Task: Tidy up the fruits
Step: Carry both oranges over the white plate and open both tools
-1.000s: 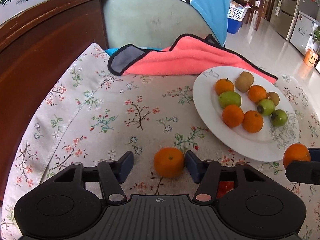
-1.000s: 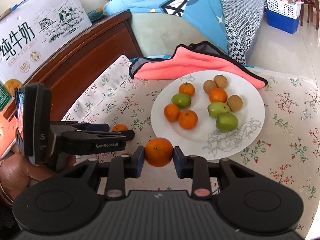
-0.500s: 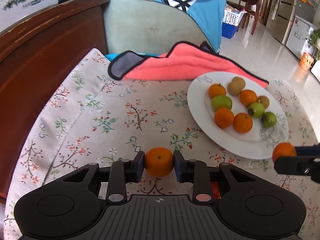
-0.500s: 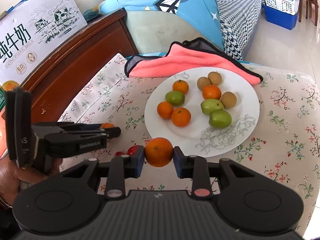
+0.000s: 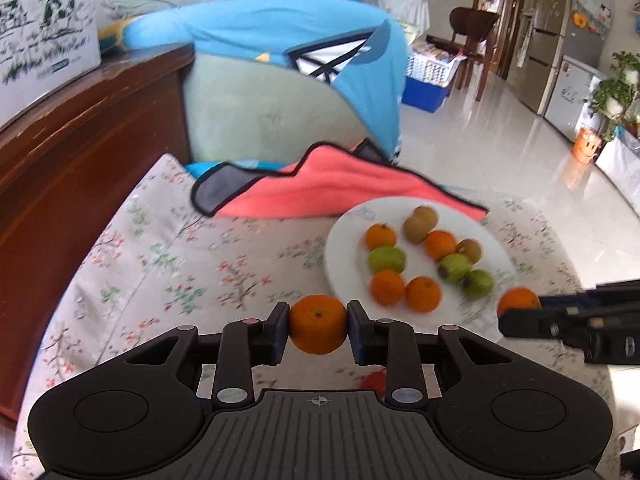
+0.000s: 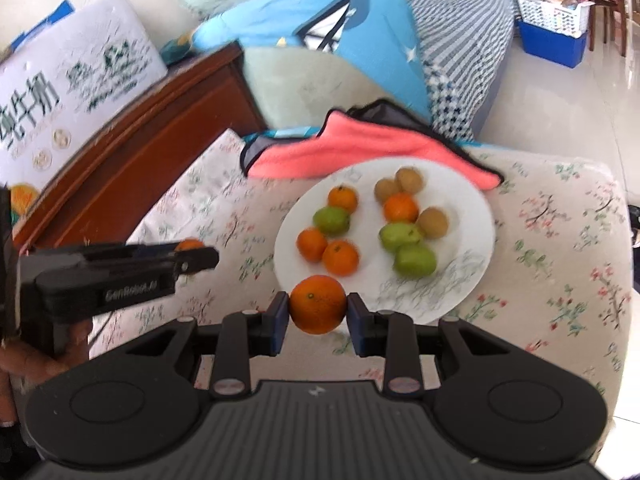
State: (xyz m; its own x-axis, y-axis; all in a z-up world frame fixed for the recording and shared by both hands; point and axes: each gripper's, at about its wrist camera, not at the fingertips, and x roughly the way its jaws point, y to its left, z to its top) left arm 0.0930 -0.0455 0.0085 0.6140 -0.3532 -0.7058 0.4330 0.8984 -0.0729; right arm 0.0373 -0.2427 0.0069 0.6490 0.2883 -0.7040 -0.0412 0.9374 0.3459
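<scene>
Left tool [image 5: 318,324] clamps round dimpled tangerine [image 5: 318,323]; right tool [image 6: 317,310] clamps glossy orange [image 6: 317,309] over smooth white plate [image 6: 476,216].

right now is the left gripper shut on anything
Shut on a round orange tangerine: the left gripper has both blue pads pressing its sides, above the floral cloth.

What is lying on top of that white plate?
On the white plate lie ten loose fruits: four oranges, three green fruits and three brown kiwis. The plate's far rim overlaps the pink towel; what lies beneath the plate is covered.
</scene>
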